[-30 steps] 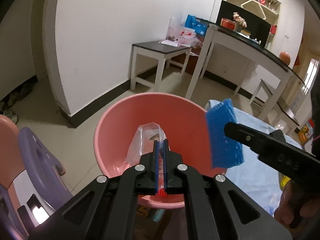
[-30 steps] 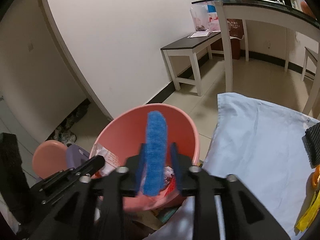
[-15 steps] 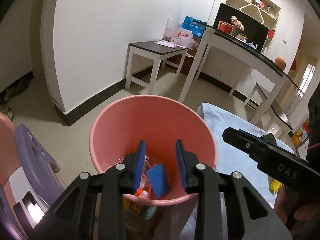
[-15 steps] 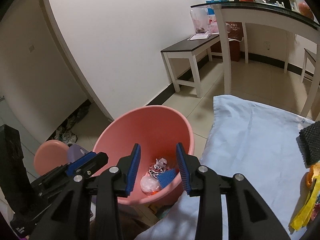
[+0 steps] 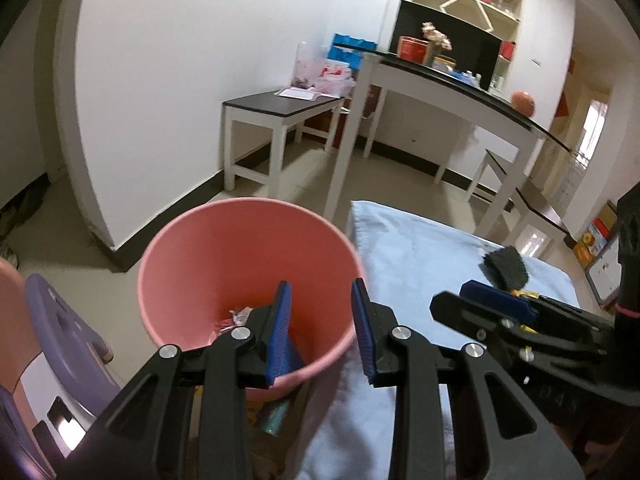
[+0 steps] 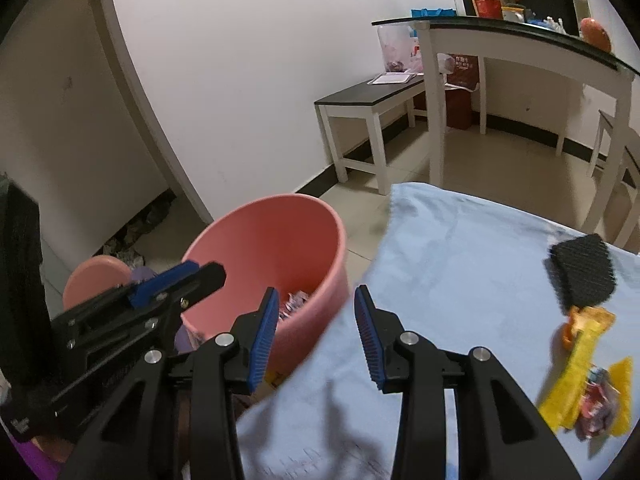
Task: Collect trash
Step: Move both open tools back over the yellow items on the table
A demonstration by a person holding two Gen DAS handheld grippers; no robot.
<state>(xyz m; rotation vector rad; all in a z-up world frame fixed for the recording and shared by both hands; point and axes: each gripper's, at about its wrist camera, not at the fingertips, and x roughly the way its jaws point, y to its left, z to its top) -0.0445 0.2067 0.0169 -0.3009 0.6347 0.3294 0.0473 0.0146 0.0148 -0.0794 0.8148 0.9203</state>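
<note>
Both grippers empty, fingers spread, beside pink bin.
Pink bin point(image 5: 248, 248) left of the light blue cloth-covered table point(image 6: 460, 248), wrappers in its bottom. Left gripper point(image 5: 320, 328) over bin's near rim, nothing between fingers. Right gripper point(image 6: 316, 328) at table edge, fingers apart, nothing held. Further right on table: black scrubber point(image 6: 582, 276), yellow wrappers point(image 6: 580, 376).
</note>
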